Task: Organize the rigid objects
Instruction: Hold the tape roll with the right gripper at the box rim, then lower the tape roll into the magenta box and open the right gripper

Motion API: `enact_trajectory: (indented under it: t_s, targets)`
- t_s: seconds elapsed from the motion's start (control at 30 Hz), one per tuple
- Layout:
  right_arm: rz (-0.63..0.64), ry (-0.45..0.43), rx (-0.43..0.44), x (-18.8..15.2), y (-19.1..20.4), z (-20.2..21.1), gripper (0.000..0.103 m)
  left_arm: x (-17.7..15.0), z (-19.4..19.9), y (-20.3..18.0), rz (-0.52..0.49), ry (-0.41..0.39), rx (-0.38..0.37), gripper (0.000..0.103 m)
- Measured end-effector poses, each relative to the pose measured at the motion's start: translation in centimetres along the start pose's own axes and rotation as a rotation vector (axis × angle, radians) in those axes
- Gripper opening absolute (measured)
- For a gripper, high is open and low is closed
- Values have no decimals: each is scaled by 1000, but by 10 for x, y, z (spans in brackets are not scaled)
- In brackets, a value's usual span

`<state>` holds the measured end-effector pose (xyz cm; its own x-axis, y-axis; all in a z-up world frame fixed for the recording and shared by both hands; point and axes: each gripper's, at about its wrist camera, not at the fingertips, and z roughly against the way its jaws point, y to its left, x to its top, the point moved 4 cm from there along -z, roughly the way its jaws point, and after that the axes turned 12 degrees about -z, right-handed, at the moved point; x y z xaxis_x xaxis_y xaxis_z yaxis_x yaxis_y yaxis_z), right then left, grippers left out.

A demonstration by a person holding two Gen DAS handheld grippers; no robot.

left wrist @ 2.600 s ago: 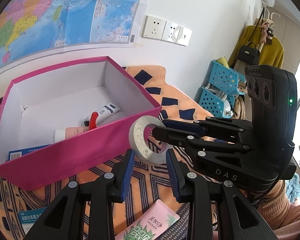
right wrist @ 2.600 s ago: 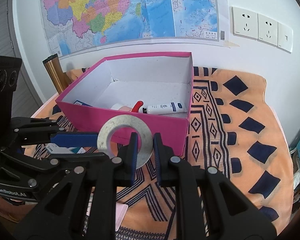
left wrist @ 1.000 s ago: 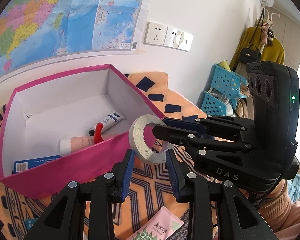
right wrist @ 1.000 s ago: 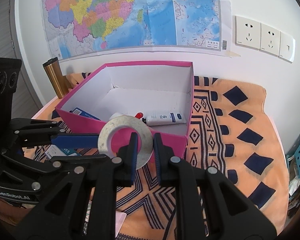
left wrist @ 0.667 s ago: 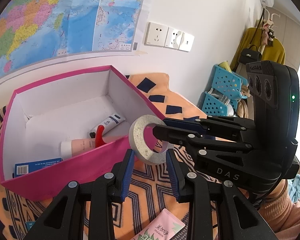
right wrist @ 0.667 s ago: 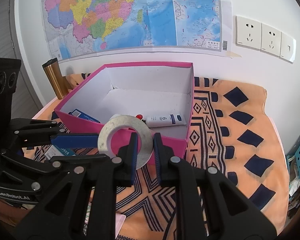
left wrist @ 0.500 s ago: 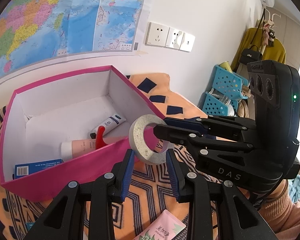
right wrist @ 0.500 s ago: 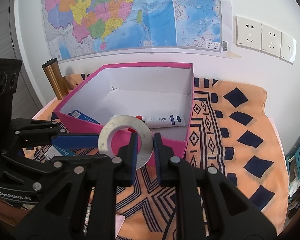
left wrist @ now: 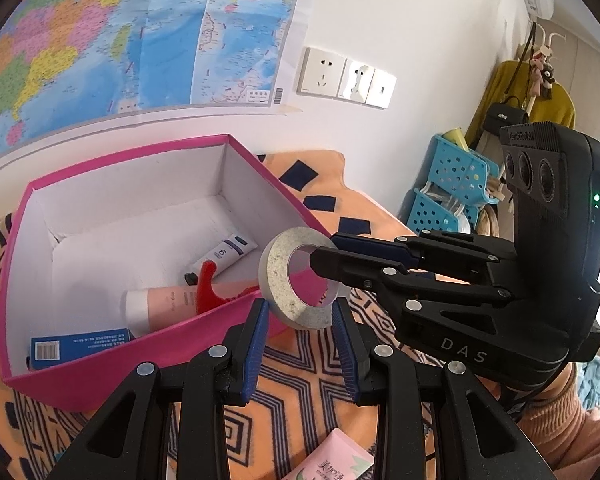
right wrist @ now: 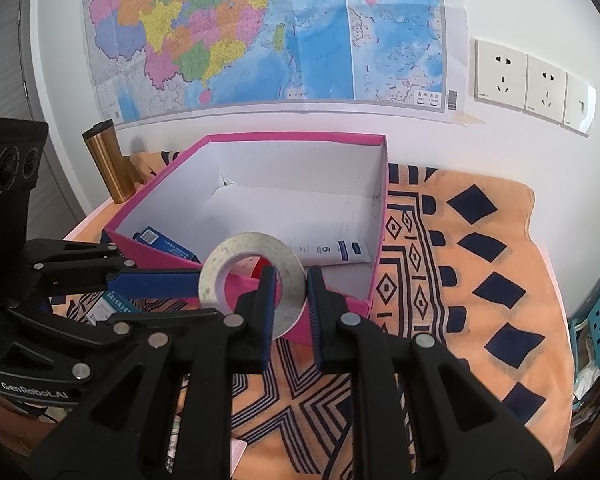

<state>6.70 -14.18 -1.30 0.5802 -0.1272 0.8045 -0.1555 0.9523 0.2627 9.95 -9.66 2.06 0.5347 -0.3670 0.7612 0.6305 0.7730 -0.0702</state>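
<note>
A grey tape roll (left wrist: 292, 280) hangs in the air at the near rim of the pink box (left wrist: 100, 368). My right gripper (right wrist: 291, 280) is shut on the roll's wall (right wrist: 260, 248); in the left wrist view its fingers (left wrist: 364, 256) reach through the roll's hole. My left gripper (left wrist: 298, 314) stands around the roll's lower edge, jaws apart and a little clear of it. The box (right wrist: 340, 304) holds a white tube (left wrist: 224, 254), a pink tube (left wrist: 160, 304), a red-handled tool (left wrist: 206, 284) and a blue carton (left wrist: 80, 346).
An orange patterned cloth (right wrist: 480, 272) covers the table. A pink-and-green tube (left wrist: 336, 460) lies on it near me. A gold flask (right wrist: 110, 160) stands at the back left. Blue baskets (left wrist: 452, 184) and hanging clothes are to the right. A wall with a map and sockets is behind.
Both grippers and the tape roll have risen and moved toward the box, so more of its inside shows. The grip on the roll is unchanged.
</note>
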Motion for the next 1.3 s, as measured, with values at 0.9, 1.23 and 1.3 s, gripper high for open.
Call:
enact_trajectory:
  t_s: [0.9,1.23,1.3]
  targets:
    - [-6,7,4,17,-5,-13,17,13,-8,11,-8,-4,29,32]
    - [-14,29,-16,28,-12,-32,17,21,-29,27,22,32,27,32]
    - [-14,37,-26,30,-13,-38,18,21,-32,31,33,39,25,32]
